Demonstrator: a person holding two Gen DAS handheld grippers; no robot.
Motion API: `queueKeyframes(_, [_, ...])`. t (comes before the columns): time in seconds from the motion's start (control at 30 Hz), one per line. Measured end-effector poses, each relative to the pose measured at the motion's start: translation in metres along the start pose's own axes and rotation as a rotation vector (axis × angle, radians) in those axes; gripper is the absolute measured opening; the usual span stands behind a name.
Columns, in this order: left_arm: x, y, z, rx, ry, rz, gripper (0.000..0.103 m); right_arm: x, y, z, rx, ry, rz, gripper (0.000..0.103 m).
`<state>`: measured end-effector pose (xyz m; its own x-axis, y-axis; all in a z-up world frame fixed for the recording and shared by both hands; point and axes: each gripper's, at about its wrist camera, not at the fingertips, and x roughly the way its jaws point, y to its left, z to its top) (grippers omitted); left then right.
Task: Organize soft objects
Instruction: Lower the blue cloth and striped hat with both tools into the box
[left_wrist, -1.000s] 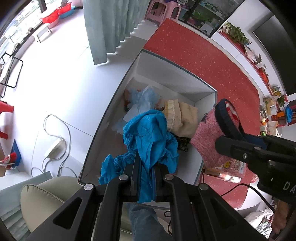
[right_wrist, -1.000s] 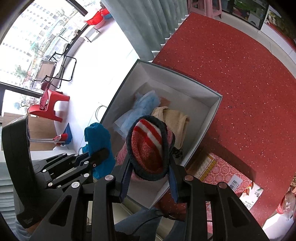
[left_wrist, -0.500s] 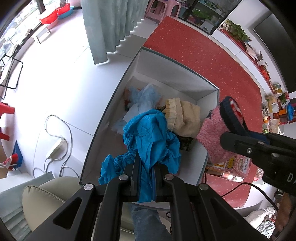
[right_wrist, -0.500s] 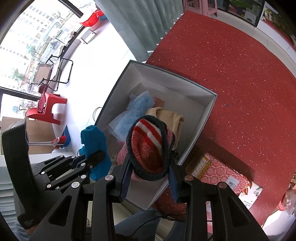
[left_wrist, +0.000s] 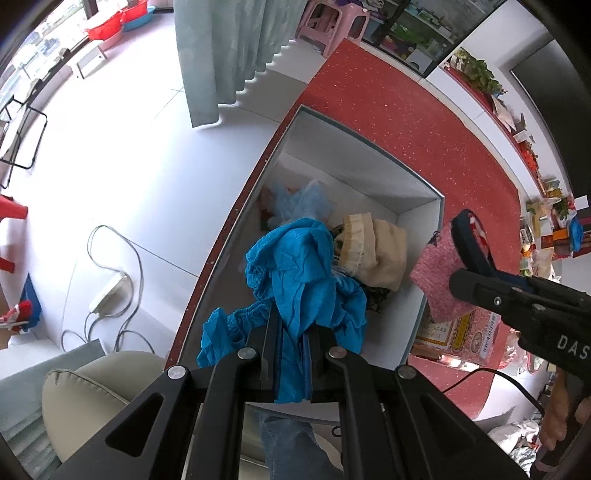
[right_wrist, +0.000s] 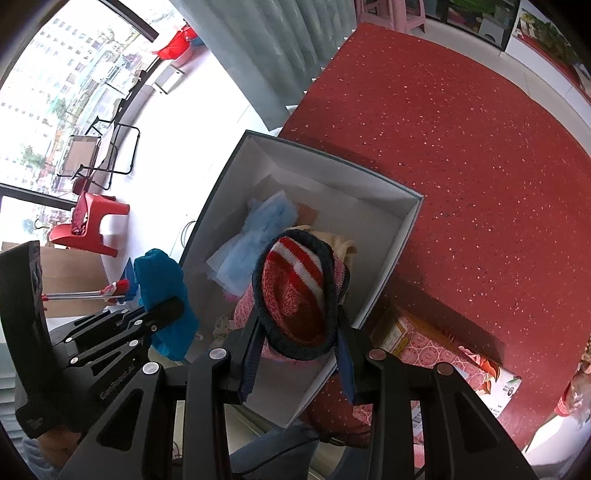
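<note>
From my left wrist view I am seeing my left claw (left_wrist: 293, 354) pinching a crumpled blue cloth (left_wrist: 299, 273) tight, hanging over the white box (left_wrist: 373, 177). Only this view is showing the beige knit piece's (left_wrist: 373, 254) ribbed cuff. My right wrist view is showing my right claw (right_wrist: 299, 358) squeezing a red-and-white striped knit hat (right_wrist: 295, 291) with a dark rim, above the box's near edge. Inside, a pale blue gauzy cloth (right_wrist: 255, 240) is lying beside the beige piece. The box is sitting on the red counter (right_wrist: 461, 147).

Left tongs (left_wrist: 291, 354) clamped tight on blue cloth (left_wrist: 299, 280); right tongs (right_wrist: 299, 354) gripping knitted hat (right_wrist: 295, 295); both point steeply downward.
</note>
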<state>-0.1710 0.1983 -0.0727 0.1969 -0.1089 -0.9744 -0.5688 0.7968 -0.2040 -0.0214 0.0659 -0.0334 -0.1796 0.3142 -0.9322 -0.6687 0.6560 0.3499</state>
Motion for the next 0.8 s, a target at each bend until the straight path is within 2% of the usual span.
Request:
queueKeyframes(0.43, [0.012,-0.024,0.002,0.064,0.016,0.03,0.009,0.0,-0.01,0.008,-0.02,-0.018,-0.085,0.037])
queueKeyframes(0.8, [0.015,-0.03,0.004,0.082,0.024,0.043,0.009,0.005,-0.013,0.015,-0.02,-0.009,-0.101,0.037])
